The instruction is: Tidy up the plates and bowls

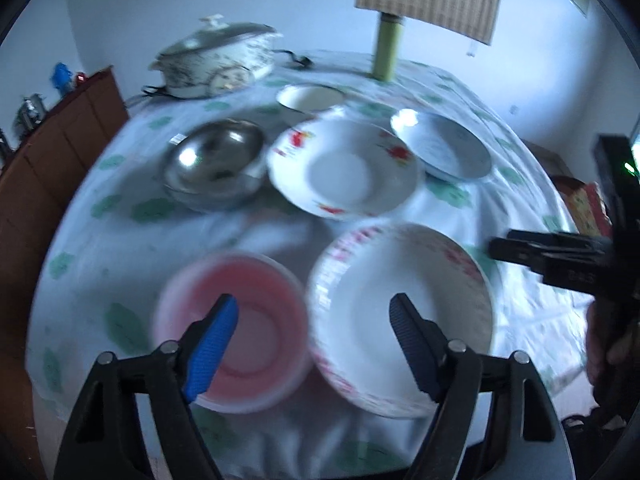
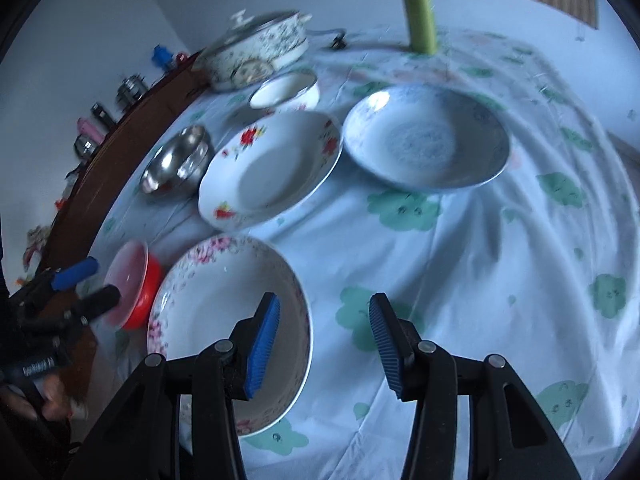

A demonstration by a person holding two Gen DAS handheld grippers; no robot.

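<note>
Both grippers hang with jaws spread wide, holding nothing. The left gripper (image 1: 314, 336) hovers over the gap between the pink bowl (image 1: 232, 332) at near left and the pink-flowered plate (image 1: 404, 316) just beside it. The right gripper (image 2: 324, 344) sits above that plate's right rim (image 2: 230, 328), over the tabletop (image 2: 460, 248).

Farther off lie a red-flowered plate (image 2: 272, 168), a blue plate (image 2: 426, 136), a steel bowl (image 2: 178, 164) and a small white bowl (image 2: 286, 90).

Risk, as I judge it: the bowl and plate nearly touch, so a closing finger could knock the neighbour or slide it on the loose cloth.

All dishes sit mouth up; being round, none has a long axis.
</note>
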